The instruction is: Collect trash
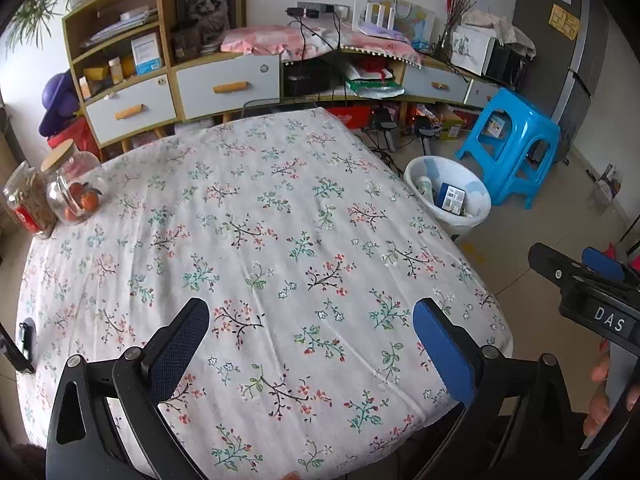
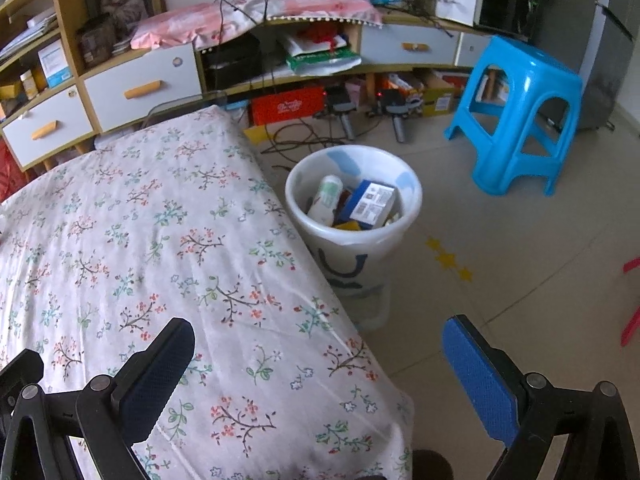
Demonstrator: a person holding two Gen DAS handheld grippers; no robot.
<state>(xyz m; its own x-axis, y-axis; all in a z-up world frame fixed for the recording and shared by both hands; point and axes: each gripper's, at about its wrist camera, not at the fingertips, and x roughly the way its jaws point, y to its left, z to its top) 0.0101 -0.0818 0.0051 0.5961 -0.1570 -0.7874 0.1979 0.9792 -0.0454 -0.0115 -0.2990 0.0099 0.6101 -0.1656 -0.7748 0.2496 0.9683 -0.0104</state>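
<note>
A white trash bin [image 2: 353,240] stands on the floor by the table's right side; it also shows in the left wrist view [image 1: 476,216]. Inside lie a white bottle [image 2: 326,200], a blue-and-white box [image 2: 370,202] and other items. My left gripper [image 1: 310,332] is open and empty over the near part of the floral tablecloth [image 1: 260,240]. My right gripper [image 2: 318,354] is open and empty over the table's near right corner; its body [image 1: 588,296] shows at the right in the left wrist view. No loose trash shows on the cloth.
Two glass jars [image 1: 60,192] stand at the table's far left. A blue plastic stool [image 2: 516,116] stands on the floor beyond the bin. A low cabinet with drawers [image 1: 224,84], cables and boxes line the back wall. A dark object [image 1: 24,344] sits at the table's left edge.
</note>
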